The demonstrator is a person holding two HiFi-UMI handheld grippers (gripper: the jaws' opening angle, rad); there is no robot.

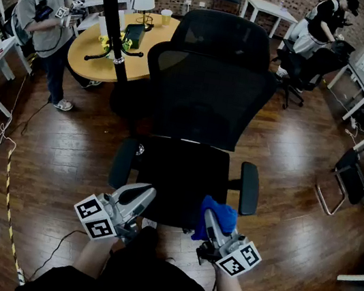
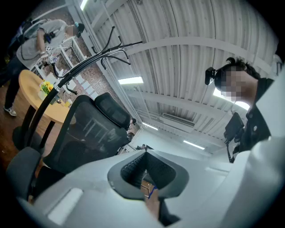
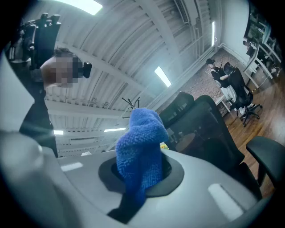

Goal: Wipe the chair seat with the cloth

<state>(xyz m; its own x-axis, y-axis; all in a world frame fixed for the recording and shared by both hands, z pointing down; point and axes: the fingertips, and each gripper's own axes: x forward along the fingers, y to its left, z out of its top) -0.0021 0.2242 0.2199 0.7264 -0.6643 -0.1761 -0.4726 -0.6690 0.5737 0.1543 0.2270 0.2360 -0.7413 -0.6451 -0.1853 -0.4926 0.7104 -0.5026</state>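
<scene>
A black office chair faces me in the head view, its seat [image 1: 180, 176] just ahead of both grippers and its mesh back [image 1: 208, 90] upright behind it. The blue cloth [image 1: 220, 215] is bunched at the seat's front right corner, with my right gripper [image 1: 213, 217] shut on it. In the right gripper view the cloth [image 3: 140, 153] sticks up from between the jaws of the right gripper [image 3: 141, 171], which tilts upward toward the ceiling. My left gripper [image 1: 141, 195] sits at the seat's front left edge. In its own view the left gripper [image 2: 144, 167] is shut with nothing in it, also tilted upward past the chair [image 2: 84, 133].
Armrests [image 1: 249, 187] [image 1: 122, 162] flank the seat. A coat stand [image 1: 113, 19] and a round yellow table [image 1: 116, 44] stand behind the chair on the left. One person [image 1: 48, 15] stands at far left, another [image 1: 323, 23] at back right. A cable [image 1: 64, 253] lies on the wooden floor.
</scene>
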